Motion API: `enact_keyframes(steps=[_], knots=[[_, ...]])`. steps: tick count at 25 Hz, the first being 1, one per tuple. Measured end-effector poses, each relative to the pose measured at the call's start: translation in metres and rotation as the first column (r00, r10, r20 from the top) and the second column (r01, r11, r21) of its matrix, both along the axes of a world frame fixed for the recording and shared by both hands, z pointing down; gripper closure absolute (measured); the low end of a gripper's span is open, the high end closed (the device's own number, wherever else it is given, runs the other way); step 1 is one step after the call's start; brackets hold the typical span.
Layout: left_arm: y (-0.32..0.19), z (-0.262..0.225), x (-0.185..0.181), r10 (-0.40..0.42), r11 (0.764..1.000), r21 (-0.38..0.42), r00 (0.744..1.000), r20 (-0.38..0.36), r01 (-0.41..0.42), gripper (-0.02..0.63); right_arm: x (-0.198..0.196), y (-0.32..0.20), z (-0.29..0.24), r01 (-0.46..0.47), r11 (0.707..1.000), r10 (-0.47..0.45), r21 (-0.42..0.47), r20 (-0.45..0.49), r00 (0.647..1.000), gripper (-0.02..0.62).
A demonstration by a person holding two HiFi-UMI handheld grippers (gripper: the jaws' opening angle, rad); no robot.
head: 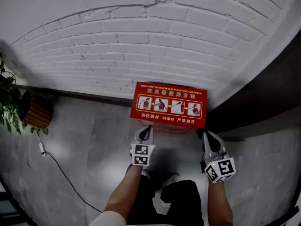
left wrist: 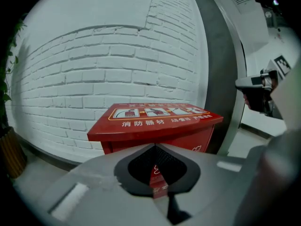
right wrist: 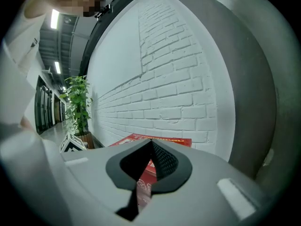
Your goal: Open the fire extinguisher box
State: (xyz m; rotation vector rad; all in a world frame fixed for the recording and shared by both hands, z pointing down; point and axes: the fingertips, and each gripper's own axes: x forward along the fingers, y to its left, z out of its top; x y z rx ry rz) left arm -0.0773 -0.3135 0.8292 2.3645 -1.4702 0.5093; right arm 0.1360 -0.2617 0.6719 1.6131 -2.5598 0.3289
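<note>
A: Here we are at the fire extinguisher box (head: 168,108), and by my reading the opening has not begun. The lid is flat down on the body.

B: Agreed, this looks like the approach. The left gripper (head: 146,129) hovers just in front of the box's near edge on the left, and the right gripper (head: 206,135) is off the near right corner. Neither touches it.

A: And the jaws?

B: In the left gripper view they are pressed together at the tips, with only a sliver of red showing through the slit lower down. The right gripper view shows the same, closed on nothing.

A: So what does the next move call for?

B: I'd say a gripper needs to get under the overhanging front lip of the lid and lift, or spread its jaws to pinch that lip. I can't make out a latch or handle from here, so watch for one.

A: Describe the box for us.

B: It's a red metal-looking case sitting on the grey floor (head: 84,140), its back against the white brick wall (head: 141,41). The lid carries a row of instruction pictures with yellow lettering, and it juts slightly past the front panel. A potted plant (head: 9,102) stands well off to the left.
</note>
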Motion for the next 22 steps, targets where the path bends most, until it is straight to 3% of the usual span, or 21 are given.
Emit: enact_keyframes(steps=[9, 22], knots=[[-0.019, 0.02, 0.003, -0.023, 1.0, -0.005, 1.0, -0.019, 0.023, 0.601, -0.004, 0.007, -0.012, 0.019, 1.0, -0.019, 0.024, 0.002, 1.0, 0.592], [-0.023, 0.005, 0.004, -0.041, 0.999, 0.003, 0.998, -0.038, 0.041, 0.601, -0.003, 0.019, 0.004, 0.022, 0.999, -0.022, -0.043, -0.005, 1.0, 0.592]])
